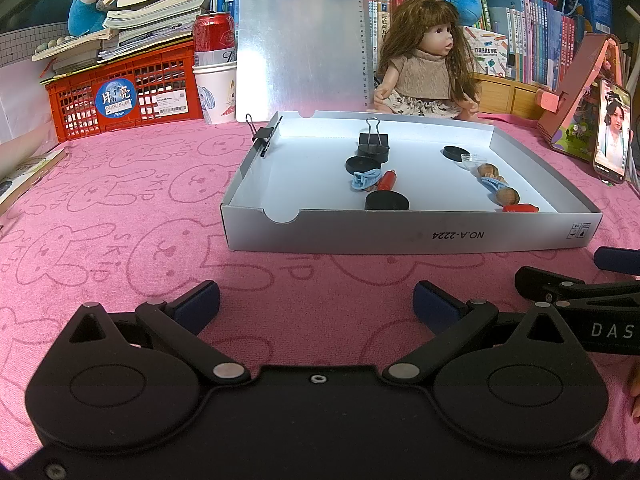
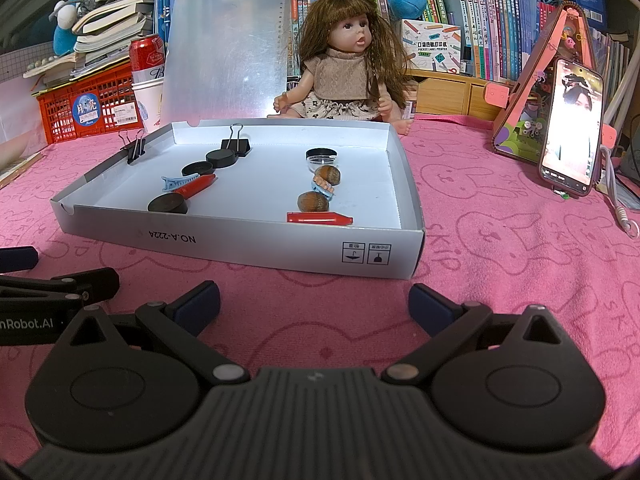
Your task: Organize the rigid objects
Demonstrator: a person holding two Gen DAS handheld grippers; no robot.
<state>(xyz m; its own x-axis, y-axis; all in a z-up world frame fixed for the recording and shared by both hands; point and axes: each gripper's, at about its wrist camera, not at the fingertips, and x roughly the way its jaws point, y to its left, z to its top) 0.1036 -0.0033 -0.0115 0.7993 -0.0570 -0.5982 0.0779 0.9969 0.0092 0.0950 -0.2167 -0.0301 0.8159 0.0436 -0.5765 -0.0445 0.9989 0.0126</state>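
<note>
A pink terry cloth [image 1: 120,208], printed with outlined rabbit figures, is spread over the whole work surface; a wall of upright books [image 2: 500,24] and plush toys is ranged behind it. At the far left a red plastic lattice crate [image 1: 128,88] is loaded with loosely stacked paperbacks, and beside it a red drink can [image 1: 214,34] is set in a white paper cup [image 1: 214,92]. A frosted, translucent clipboard [image 1: 300,40] is propped upright next, then a long-haired doll [image 2: 344,68] in a knitted beige top is seated behind the tray. At the far right a phone [image 2: 572,124] with a lit screen is leaned against a pink, house-shaped stand [image 2: 532,92]. Near the middle a shallow white cardboard tray [image 2: 248,236], rectangular and low-walled, is laid flat on the cloth; a black binder clip [image 2: 134,148] is fastened to its left wall. Inside, a left group is formed of another black binder clip [image 2: 236,144], three black discs [image 2: 168,204], a blue plastic hair clip [image 2: 180,182] and a red tapered cap [image 2: 196,186], the last two touching. A right group holds a black-lidded clear jar [image 2: 322,156], two brown walnuts [image 2: 314,201] with a second blue clip [image 2: 322,190] between them, and a second red cap [image 2: 320,218] by the front wall. The left gripper [image 1: 316,304] and the right gripper [image 2: 314,304] are held low over the cloth, short of the tray, each with blue-padded jaws spread wide and nothing between them.
</note>
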